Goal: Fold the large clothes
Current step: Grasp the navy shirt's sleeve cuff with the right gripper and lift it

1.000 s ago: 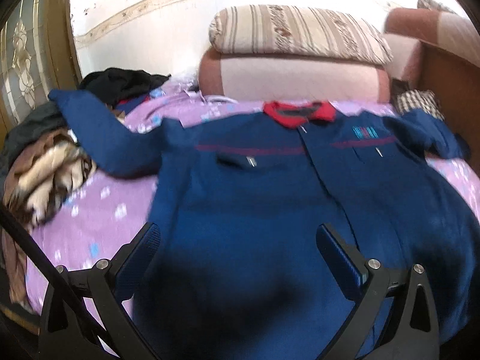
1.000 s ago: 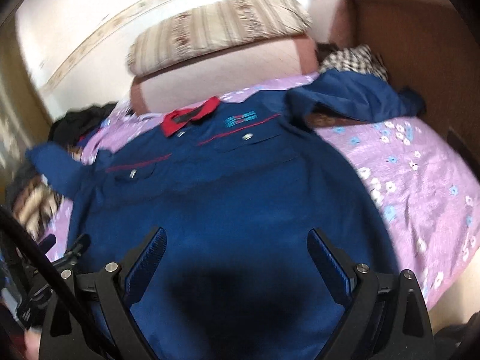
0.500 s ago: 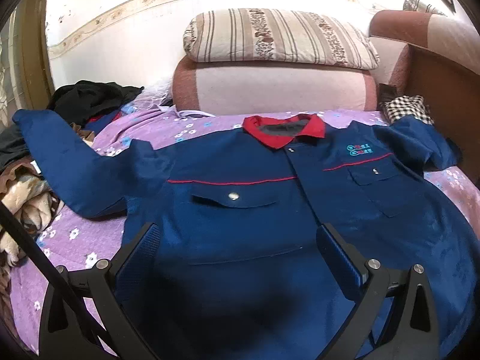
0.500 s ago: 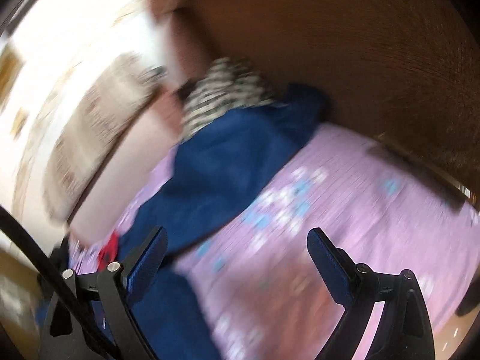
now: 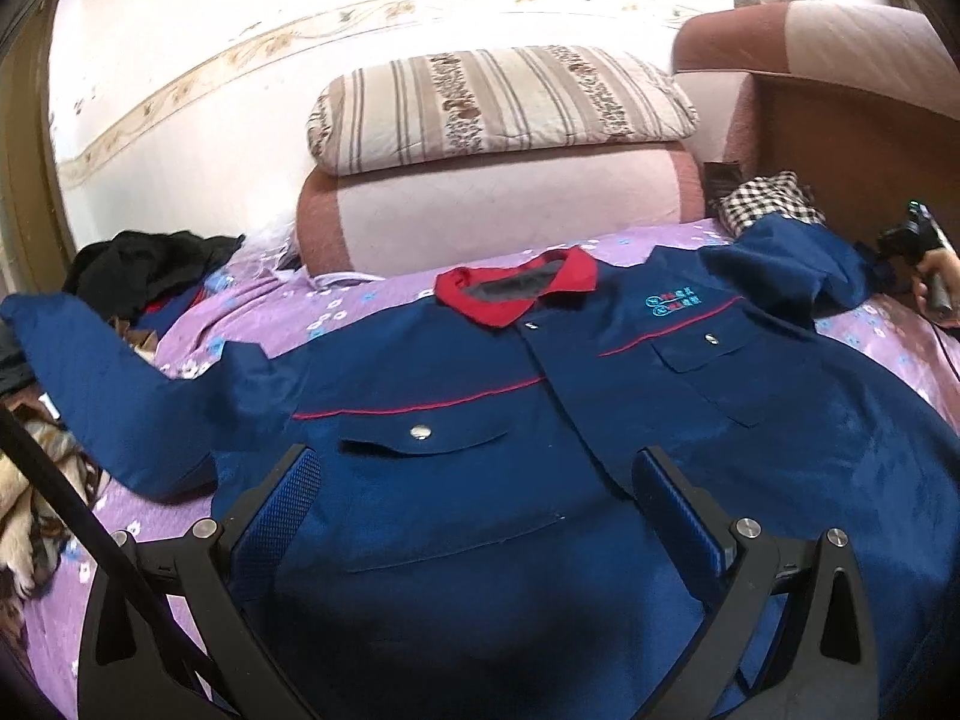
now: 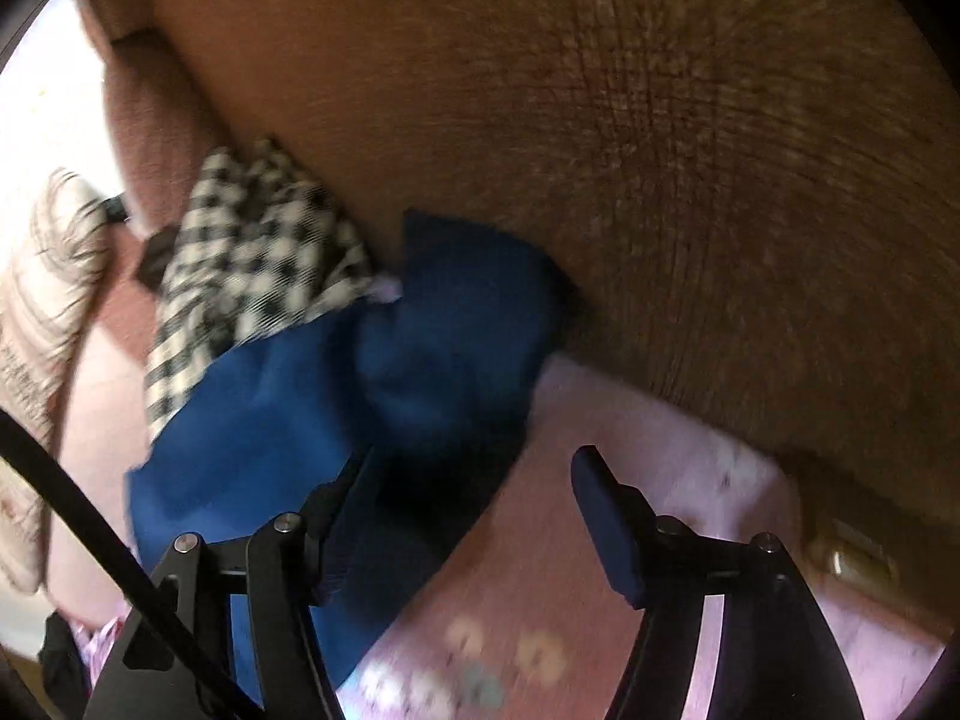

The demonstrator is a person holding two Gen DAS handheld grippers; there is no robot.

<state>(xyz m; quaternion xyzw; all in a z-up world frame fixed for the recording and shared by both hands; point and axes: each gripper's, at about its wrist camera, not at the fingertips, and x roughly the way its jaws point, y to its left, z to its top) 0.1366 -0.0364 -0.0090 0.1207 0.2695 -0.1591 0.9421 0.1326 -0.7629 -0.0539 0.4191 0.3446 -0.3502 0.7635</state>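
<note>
A large navy blue work jacket [image 5: 540,420] with a red collar [image 5: 516,291] lies face up and spread flat on the purple floral bedspread [image 5: 372,300]. My left gripper [image 5: 474,486] is open and empty, hovering over the jacket's lower front. The jacket's right sleeve [image 6: 384,372] lies bunched against the brown headboard [image 6: 660,150]. My right gripper [image 6: 474,486] is open just above that sleeve's end; it also shows in the left wrist view [image 5: 918,246], held in a hand. The left sleeve [image 5: 108,378] stretches out to the left.
A striped pillow [image 5: 498,102] sits on a pink bolster [image 5: 498,204] at the head of the bed. A black-and-white checked cloth [image 6: 252,252] lies beside the right sleeve. Dark clothes [image 5: 150,258] and a brown patterned blanket [image 5: 30,492] are piled at the left.
My right gripper swung from over the jacket's front to the right sleeve by the headboard and came closer to it. My left gripper moved slightly forward over the jacket.
</note>
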